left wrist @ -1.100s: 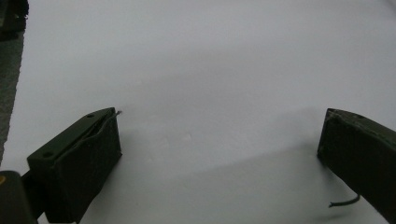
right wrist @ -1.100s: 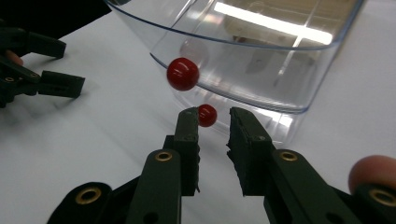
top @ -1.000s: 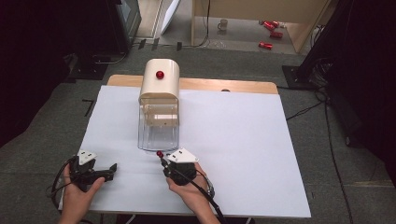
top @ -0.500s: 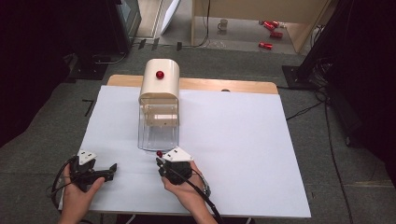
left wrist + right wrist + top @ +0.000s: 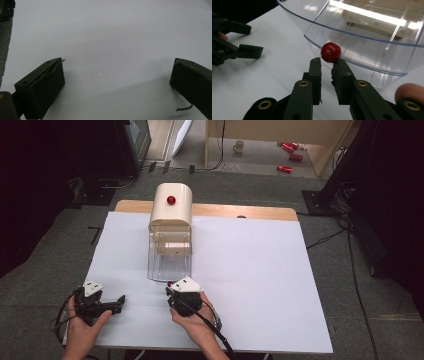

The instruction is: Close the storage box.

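Observation:
A cream machine [image 5: 172, 215] with a red button [image 5: 171, 199] on top stands at the table's far middle, and a clear plastic bin [image 5: 169, 262] juts out from its front. A small red ball knob [image 5: 331, 52] sits at the clear bin's [image 5: 367, 25] lower rim. My right gripper [image 5: 328, 63] has just been closing; its jaws are nearly together under the ball, pinching a red bit of the knob. From above, the right gripper [image 5: 171, 289] touches the bin's front at the knob [image 5: 170, 283]. My left gripper [image 5: 117, 72] rests open on the white sheet, nothing between its jaws.
A white sheet [image 5: 260, 270] covers the wooden table. The left gripper [image 5: 120, 301] lies near the front left edge, also seen as [image 5: 254, 40] beside the bin. Cables trail from both grippers. Red cans [image 5: 285, 168] lie on the floor beyond.
The right gripper has edged slightly left, up against the bin's front, and its jaws have closed at the red knob. The left gripper has stayed put.

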